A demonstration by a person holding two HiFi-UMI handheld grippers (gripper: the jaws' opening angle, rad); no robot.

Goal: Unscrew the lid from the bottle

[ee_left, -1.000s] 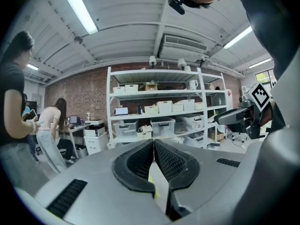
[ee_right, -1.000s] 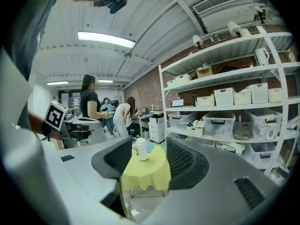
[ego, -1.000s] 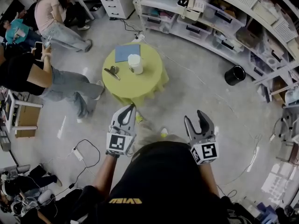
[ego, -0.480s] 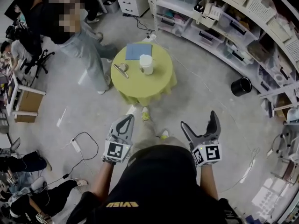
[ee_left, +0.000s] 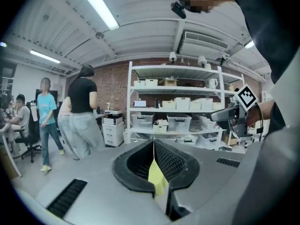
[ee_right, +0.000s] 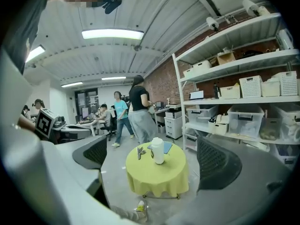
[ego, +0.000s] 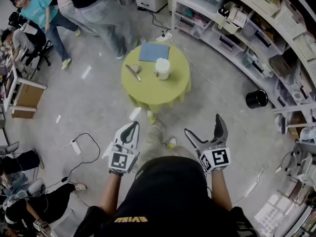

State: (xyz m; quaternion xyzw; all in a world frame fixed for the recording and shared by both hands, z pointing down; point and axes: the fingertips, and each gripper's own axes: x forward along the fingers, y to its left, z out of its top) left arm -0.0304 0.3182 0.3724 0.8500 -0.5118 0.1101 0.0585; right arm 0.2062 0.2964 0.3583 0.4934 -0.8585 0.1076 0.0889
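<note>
A white bottle (ego: pixel 162 68) with its lid on stands upright on a small round table (ego: pixel 148 95) draped in yellow cloth, a few steps ahead of me. In the right gripper view the bottle (ee_right: pixel 157 150) shows far off between the two spread fingers. My left gripper (ego: pixel 132 125) is held at waist height, shut with nothing in it; its pads (ee_left: pixel 164 161) meet along one line. My right gripper (ego: pixel 203 125) hangs at the same height, its jaws opening wide and nothing between them. Both are well short of the table.
A blue sheet (ego: pixel 149 52) and a metal tool (ego: pixel 133 71) lie on the table beside the bottle. Shelving with bins (ego: pixel 247 28) curves along the right. A black bucket (ego: pixel 256 98) stands on the floor. People (ego: pixel 98 9) stand beyond the table; a power strip (ego: pixel 75 146) lies left.
The right gripper's jaws have spread from nearly closed to wide. The left gripper stays shut. The table has shifted rightward in view, and the standing person has moved off past it.
</note>
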